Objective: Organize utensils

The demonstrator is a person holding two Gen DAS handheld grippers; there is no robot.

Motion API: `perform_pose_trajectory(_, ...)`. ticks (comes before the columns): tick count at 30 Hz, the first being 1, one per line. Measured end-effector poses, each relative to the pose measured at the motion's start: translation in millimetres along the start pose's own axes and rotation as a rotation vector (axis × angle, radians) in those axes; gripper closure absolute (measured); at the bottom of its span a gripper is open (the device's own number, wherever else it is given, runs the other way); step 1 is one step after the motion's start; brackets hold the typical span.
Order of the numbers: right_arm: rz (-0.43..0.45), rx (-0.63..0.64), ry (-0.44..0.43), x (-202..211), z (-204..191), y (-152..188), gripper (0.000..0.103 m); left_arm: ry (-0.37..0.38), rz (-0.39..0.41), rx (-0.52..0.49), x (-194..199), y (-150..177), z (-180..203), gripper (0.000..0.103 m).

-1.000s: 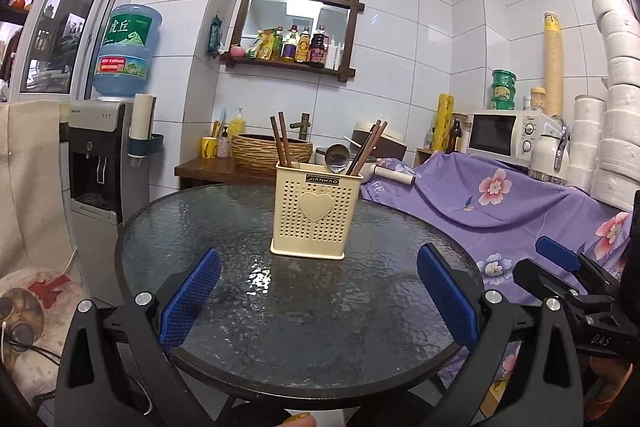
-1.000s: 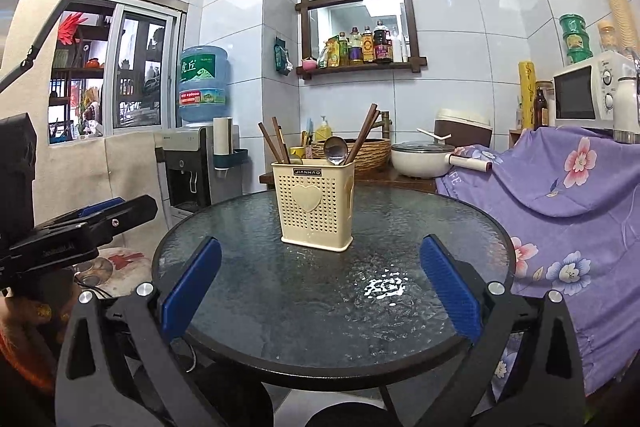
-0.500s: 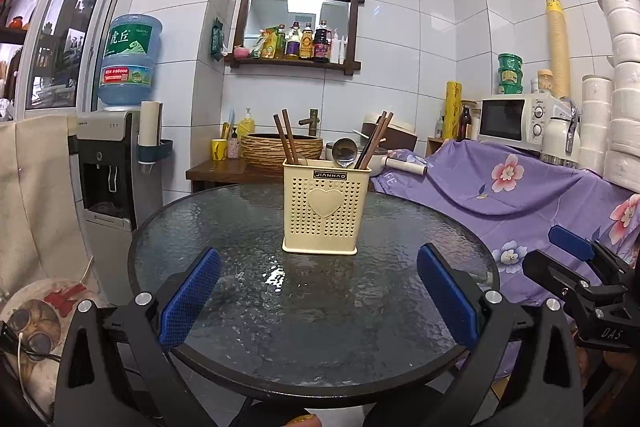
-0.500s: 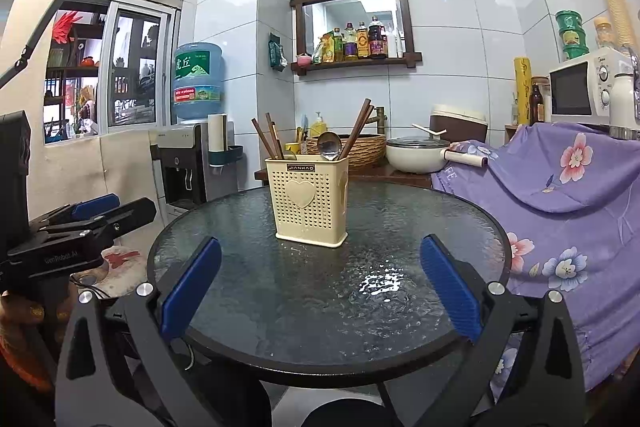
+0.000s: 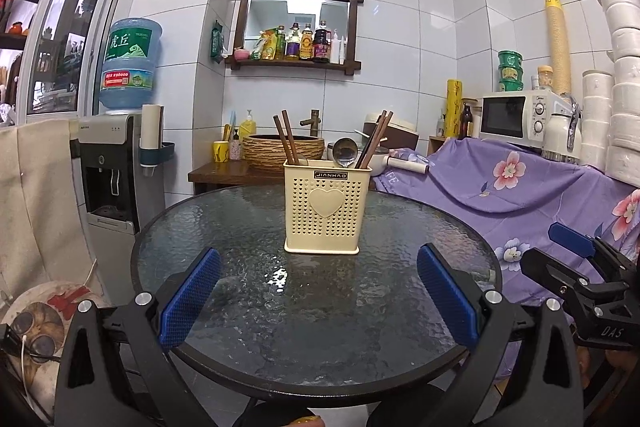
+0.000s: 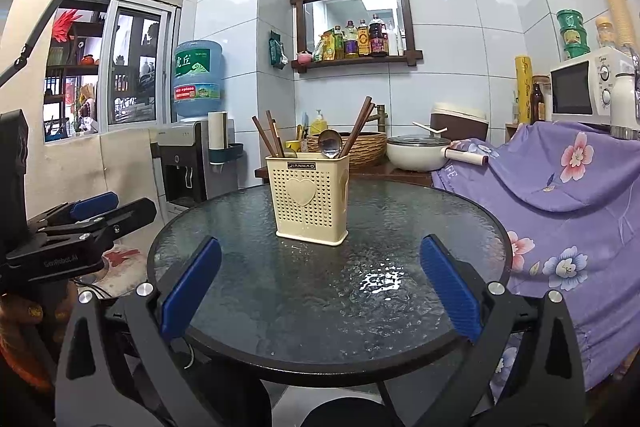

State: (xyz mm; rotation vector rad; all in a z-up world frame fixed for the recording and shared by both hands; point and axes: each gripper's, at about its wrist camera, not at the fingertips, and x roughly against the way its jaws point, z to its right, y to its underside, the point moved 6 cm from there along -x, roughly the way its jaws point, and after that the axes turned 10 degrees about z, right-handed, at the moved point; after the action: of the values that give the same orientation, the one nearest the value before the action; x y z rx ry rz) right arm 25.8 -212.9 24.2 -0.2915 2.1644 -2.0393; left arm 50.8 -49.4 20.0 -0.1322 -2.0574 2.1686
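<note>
Both grippers, left gripper [image 5: 318,301] and right gripper [image 6: 318,301], jaws wide, empty; tall utensil caddy [image 5: 326,207] possibly light, may tip on slick glass surface [image 5: 320,307] if chopsticks [image 5: 374,139] snag

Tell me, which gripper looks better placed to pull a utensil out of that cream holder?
Probably the left gripper: the holder sits centred between its open fingers. From the right gripper, also open, it stands off to the left.

Round glass table [image 5: 248,311], cream utensil holder [image 5: 326,211] upright on it.
</note>
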Motion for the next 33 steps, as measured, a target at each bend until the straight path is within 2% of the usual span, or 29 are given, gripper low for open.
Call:
perform_pose_trajectory(28,-0.016,0.000,0.012,-4.6,3.7,6.2,0.005,0.001,-0.008,0.008,-1.5,4.5,-2.4,0.006)
perform_pose_trajectory(33,-0.022,0.002,0.012,-5.4,4.6,8.0,0.005,-0.027,0.004,-0.019,-0.3,4.7,-1.3,0.006)
